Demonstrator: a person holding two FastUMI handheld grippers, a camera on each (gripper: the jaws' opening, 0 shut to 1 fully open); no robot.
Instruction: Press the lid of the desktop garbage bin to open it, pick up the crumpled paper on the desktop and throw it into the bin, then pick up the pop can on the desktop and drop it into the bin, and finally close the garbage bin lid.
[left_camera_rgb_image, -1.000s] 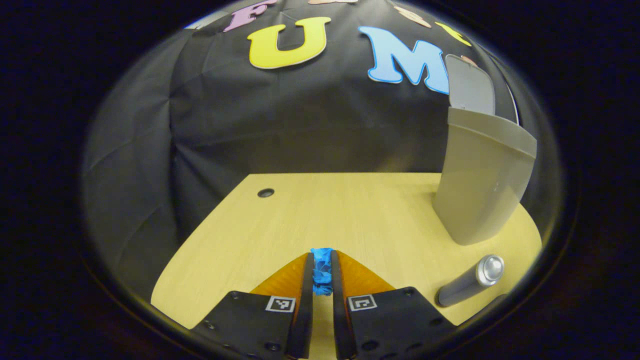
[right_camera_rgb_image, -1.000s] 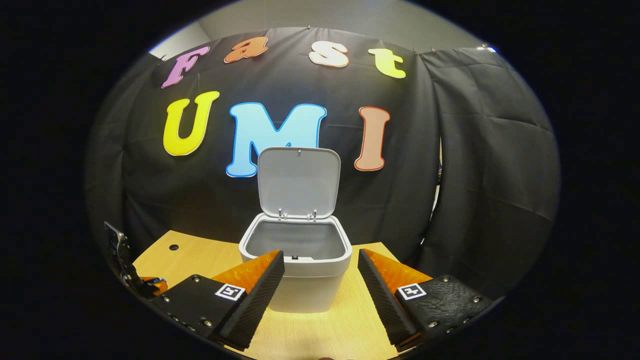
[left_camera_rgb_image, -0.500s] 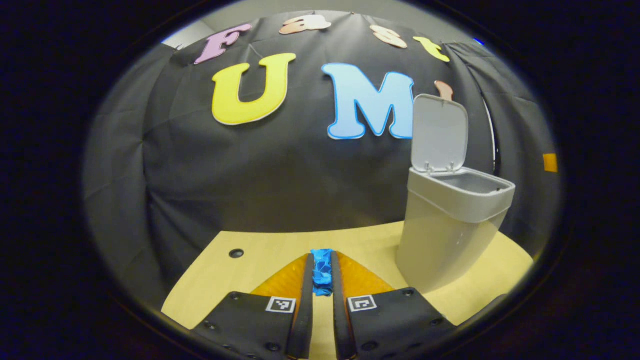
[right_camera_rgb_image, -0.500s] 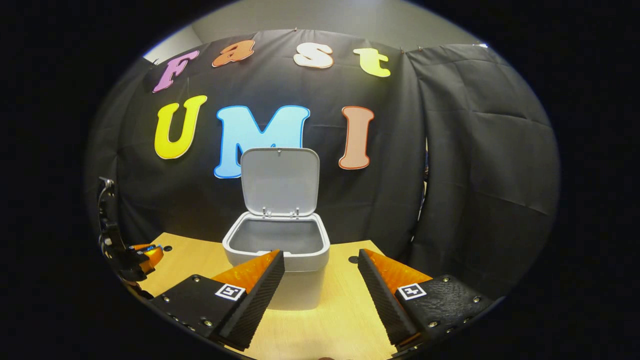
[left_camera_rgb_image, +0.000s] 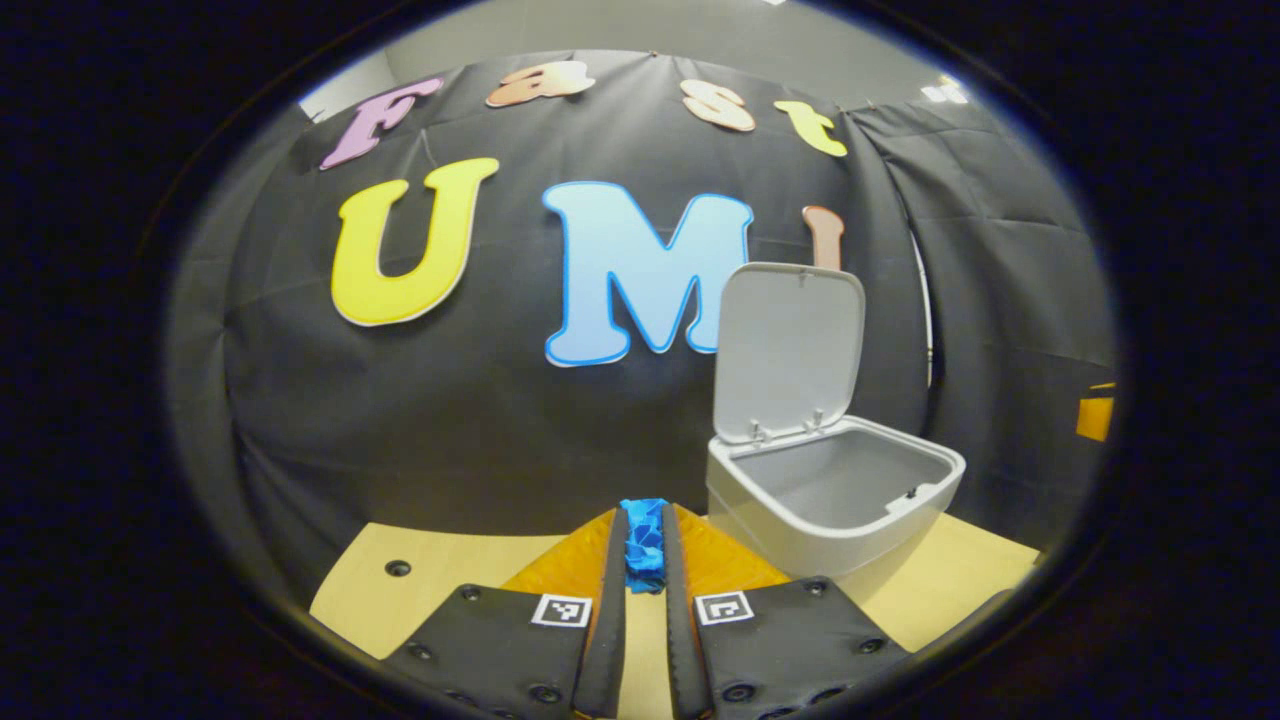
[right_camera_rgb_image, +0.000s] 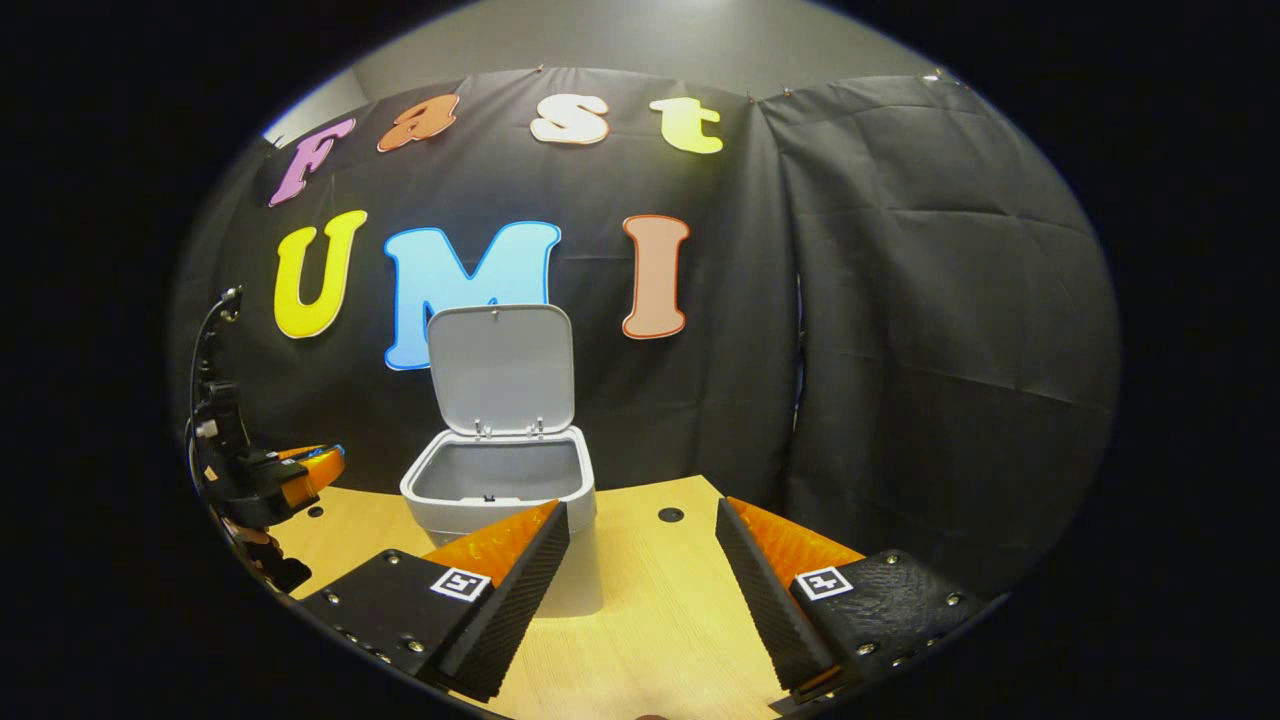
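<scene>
My left gripper (left_camera_rgb_image: 645, 545) is shut on a crumpled blue paper (left_camera_rgb_image: 644, 540), held up above the wooden desk (left_camera_rgb_image: 450, 570). The grey garbage bin (left_camera_rgb_image: 835, 500) stands to its right with its lid (left_camera_rgb_image: 790, 345) swung upright and the inside bare. In the right gripper view the same bin (right_camera_rgb_image: 500, 490) sits left of centre with its lid (right_camera_rgb_image: 502, 365) up. My right gripper (right_camera_rgb_image: 640, 555) is open with nothing between its fingers, to the right of the bin. The left gripper (right_camera_rgb_image: 320, 465) shows at the far left, level with the bin's rim, with the blue paper at its tips.
The desk (right_camera_rgb_image: 650, 620) has round cable holes (left_camera_rgb_image: 398, 568) (right_camera_rgb_image: 670, 514). Black cloth closes the booth behind and to the right.
My left gripper has risen and turned toward the bin with the paper; the pop can has dropped out of its view. My right gripper has shifted to the right, away from the bin.
</scene>
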